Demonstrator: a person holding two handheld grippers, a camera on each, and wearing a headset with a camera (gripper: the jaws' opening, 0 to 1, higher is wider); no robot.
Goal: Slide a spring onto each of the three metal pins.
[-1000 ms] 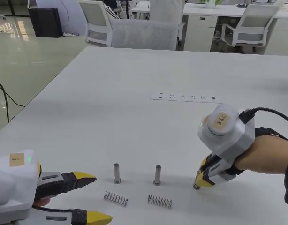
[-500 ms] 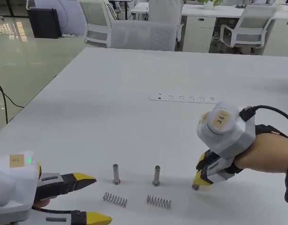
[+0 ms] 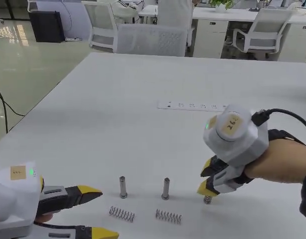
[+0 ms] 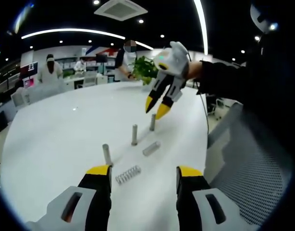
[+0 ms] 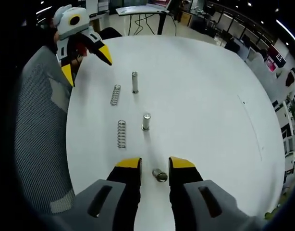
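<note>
Lifted since a second ago: right gripper (image 3: 203, 181), now just above the rightmost pin instead of down on it. At lower left of the head view, left gripper (image 3: 107, 213), yellow-tipped jaws spread wide, grasping nothing. Right of it on the white table (image 3: 143, 124), left steel pin (image 3: 123, 186) and middle steel pin (image 3: 166, 188), both short, upright, bare. Just below them in the frame, lying flat, left coiled wire spring (image 3: 121, 214) and right coiled wire spring (image 3: 168, 216). Further right, third steel pin (image 3: 208, 199), seemingly ringed by a coil, under the right gripper's slightly parted, empty jaws.
</note>
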